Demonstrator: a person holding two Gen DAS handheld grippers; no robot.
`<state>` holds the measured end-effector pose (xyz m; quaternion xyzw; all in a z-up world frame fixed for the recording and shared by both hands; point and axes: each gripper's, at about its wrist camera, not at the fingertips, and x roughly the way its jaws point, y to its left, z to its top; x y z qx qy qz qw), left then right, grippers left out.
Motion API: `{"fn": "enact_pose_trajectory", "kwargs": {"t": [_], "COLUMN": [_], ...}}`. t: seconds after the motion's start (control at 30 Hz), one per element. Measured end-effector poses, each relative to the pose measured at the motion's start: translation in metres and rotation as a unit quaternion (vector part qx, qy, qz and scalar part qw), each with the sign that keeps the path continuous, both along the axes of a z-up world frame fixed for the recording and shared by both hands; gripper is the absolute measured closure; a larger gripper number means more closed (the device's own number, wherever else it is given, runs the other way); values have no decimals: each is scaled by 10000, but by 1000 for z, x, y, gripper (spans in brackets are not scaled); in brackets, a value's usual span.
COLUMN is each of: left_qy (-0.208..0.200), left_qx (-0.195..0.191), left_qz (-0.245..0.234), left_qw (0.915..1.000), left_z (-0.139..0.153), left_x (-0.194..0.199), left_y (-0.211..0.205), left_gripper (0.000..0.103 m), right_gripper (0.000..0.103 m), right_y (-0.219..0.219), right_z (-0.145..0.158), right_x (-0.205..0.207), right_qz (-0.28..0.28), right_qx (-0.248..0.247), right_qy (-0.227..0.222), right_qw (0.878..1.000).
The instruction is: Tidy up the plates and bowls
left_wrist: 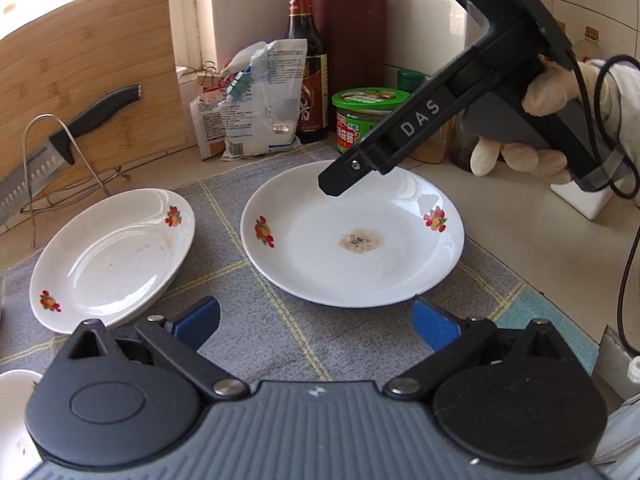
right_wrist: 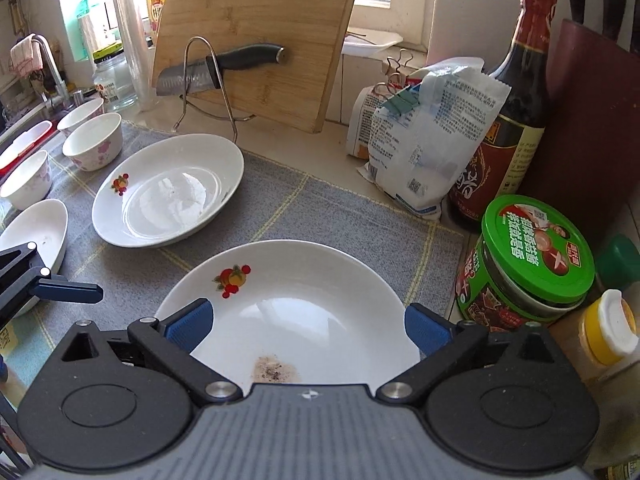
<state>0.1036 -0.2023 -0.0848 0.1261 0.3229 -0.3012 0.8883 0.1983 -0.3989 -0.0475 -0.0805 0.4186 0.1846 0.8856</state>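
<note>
We see open mat point(right_wrist: 344, 216) between the two plates point(right_wrist: 168, 192) point(right_wrist: 304, 304), while jars point(right_wrist: 536, 260), bottle point(right_wrist: 516, 112) and bags point(right_wrist: 432, 136) crowd the counter's back right corner.

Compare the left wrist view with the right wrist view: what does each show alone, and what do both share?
Left wrist only: a gloved hand holding the right hand-held gripper above the stained plate.
Right wrist only: three small white floral bowls, a tap and a yellow-capped bottle.
Both: the stained white fruit-print plate, a second white fruit-print plate, the grey checked mat and the green-lidded jar.
</note>
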Motion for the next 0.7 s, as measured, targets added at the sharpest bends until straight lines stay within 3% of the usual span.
{"fn": "enact_pose_trajectory", "kwargs": {"t": [0.4,0.7], "left_qy": [20,115], "left_qx": [-92,-53], "left_qz": [1077,1121], "left_qw": [9941,9936], "left_z": [22,23], "left_x": [-38,-69], "left_y": [46,90], "left_gripper": [1,1], "right_gripper": [0,0], "right_y": [61,107], "right_z": [15,13], "right_x": [-39,-67], "right_qz": [284,385], "right_qx": [160,291], "right_qy": [-317,-203], "right_qw": [9990,9986]}}
